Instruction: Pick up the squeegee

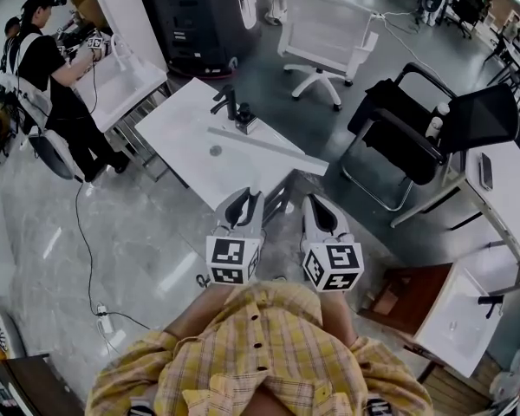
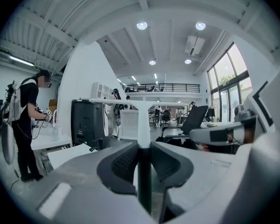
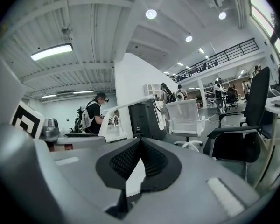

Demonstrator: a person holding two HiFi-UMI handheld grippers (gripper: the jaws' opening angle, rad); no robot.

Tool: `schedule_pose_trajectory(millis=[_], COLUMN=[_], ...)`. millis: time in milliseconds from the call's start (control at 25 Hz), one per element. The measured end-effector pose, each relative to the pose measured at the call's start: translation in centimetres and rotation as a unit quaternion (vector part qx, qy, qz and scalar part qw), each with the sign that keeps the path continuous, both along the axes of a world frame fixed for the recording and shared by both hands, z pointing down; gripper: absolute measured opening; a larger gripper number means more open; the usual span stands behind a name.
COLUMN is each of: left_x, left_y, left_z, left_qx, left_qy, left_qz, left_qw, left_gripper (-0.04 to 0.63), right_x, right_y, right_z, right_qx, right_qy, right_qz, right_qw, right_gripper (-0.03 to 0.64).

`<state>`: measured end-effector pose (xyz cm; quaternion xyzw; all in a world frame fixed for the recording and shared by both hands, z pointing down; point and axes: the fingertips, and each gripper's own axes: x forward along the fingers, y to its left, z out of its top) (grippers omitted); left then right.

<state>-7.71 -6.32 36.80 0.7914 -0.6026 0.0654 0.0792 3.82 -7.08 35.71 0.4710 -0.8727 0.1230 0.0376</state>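
The squeegee (image 2: 143, 123) is white and T-shaped. Its handle stands upright between the pads of my left gripper (image 2: 143, 144), which is shut on it, and its long blade runs level across the top. In the head view the blade of the squeegee (image 1: 269, 151) shows as a pale bar above the white table (image 1: 178, 137), ahead of the left gripper (image 1: 253, 196). My right gripper (image 1: 312, 199) is held beside the left one, close to my body. In the right gripper view its jaws (image 3: 140, 142) meet at the tips with nothing between them, and the squeegee blade (image 3: 130, 104) slants past on the left.
A black fixture (image 1: 234, 107) stands on the white table. A white office chair (image 1: 325, 33) and a black chair (image 1: 416, 128) are behind it and to the right. A person (image 1: 52, 76) works at a bench at the far left. A cable (image 1: 87, 250) trails over the floor.
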Motion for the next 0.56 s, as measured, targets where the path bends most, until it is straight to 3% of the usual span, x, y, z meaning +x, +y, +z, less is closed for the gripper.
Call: schedule_pose_trajectory(millis=[560], left_x=[0.06], left_y=[-0.17], left_z=[-0.65], left_qx=[0.010], left_qy=[0.002], left_qz=[-0.002], left_qw=[0.9999], left_gripper=[0.085], right_x=[0.22], right_y=[-0.13], right_z=[-0.09], right_qx=[0.010], right_qy=[0.001], right_qz=[0.001], right_qw=[1.000], right_gripper=[-0.002])
